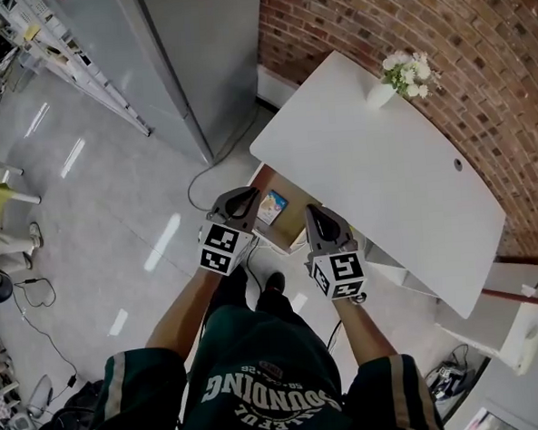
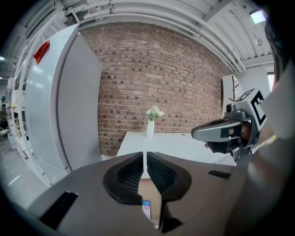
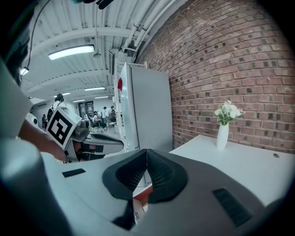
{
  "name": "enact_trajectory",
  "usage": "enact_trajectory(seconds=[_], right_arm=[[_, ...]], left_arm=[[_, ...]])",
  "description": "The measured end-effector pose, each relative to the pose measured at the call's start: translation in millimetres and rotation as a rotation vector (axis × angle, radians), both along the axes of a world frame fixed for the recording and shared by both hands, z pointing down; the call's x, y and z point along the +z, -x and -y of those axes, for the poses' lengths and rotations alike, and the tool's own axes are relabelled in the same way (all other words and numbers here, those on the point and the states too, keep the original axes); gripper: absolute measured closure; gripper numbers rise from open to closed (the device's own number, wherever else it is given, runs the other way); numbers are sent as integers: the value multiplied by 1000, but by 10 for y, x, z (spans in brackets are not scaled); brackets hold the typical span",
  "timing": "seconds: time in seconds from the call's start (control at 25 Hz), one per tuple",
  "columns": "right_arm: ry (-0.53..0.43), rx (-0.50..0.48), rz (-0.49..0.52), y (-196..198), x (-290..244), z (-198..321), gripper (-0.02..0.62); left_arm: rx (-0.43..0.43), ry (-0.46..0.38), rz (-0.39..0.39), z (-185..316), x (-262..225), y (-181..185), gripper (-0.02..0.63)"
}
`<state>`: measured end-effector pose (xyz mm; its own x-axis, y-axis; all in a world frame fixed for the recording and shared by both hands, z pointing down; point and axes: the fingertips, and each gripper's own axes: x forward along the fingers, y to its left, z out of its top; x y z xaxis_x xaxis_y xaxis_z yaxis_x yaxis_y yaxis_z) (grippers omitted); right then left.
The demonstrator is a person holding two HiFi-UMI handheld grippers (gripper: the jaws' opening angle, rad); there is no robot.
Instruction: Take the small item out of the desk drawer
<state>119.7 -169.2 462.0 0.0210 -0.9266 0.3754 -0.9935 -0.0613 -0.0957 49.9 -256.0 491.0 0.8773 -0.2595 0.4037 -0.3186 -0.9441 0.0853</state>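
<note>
Brick wall (image 1: 375,21) runs behind the table (image 1: 385,175), and a tall grey cabinet (image 1: 187,60) stands off the table's left end; the white table top is bare but for a vase (image 1: 382,94) of white flowers at its far corner, close to the wall.

Under the table's left end the drawer (image 1: 292,226) is pulled out, its brown inside showing; both tools hang just in front of the table's near-left edge, over that open drawer.

Left hand-held gripper (image 1: 247,197) is clenched, pads pressed together with nothing between them, its tip at the drawer's left rim; its own view looks past the closed jaws straight along the table toward the vase.

Right hand-held gripper (image 1: 310,209) is clenched too and empty, pads meeting at the tip, held beside the drawer's right side, nearer the table edge.

The item (image 1: 273,205), a small flat piece with blue and orange on it, lies in the drawer below the table's left end, between the two tools and untouched; it peeks out beneath the left jaws in the left gripper view.
</note>
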Motion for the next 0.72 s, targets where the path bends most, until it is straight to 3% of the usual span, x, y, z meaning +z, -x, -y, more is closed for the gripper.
enact_trajectory(seconds=[0.32,0.72], right_arm=[[28,36,19,-70,188,71,571],[82,62,41,-77,527,103,571]], left_arm=[[21,11,16,41,252,-150,583],[23,60,74,100,784,-201,474]])
